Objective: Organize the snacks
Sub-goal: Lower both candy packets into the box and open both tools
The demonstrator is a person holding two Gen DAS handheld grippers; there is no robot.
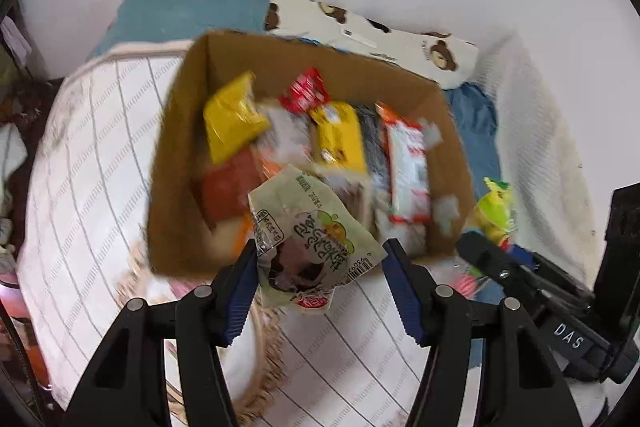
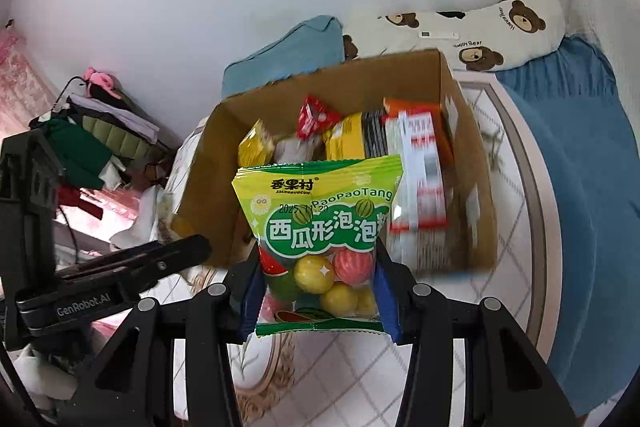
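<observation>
A brown cardboard box stands on the bed and holds several snack packs: yellow, red, and a red-and-white one. The box also shows in the right wrist view. My left gripper is shut on a pale green snack packet, held over the box's near edge. My right gripper is shut on a green bubble-gum bag with coloured balls inside, held before the box. The right gripper shows at the right of the left wrist view, the left gripper at the left of the right wrist view.
The box sits on a white striped bedspread. A teal pillow and a bear-print pillow lie behind it against the white wall. A blue sheet is at the right. Piled clothes lie at the left.
</observation>
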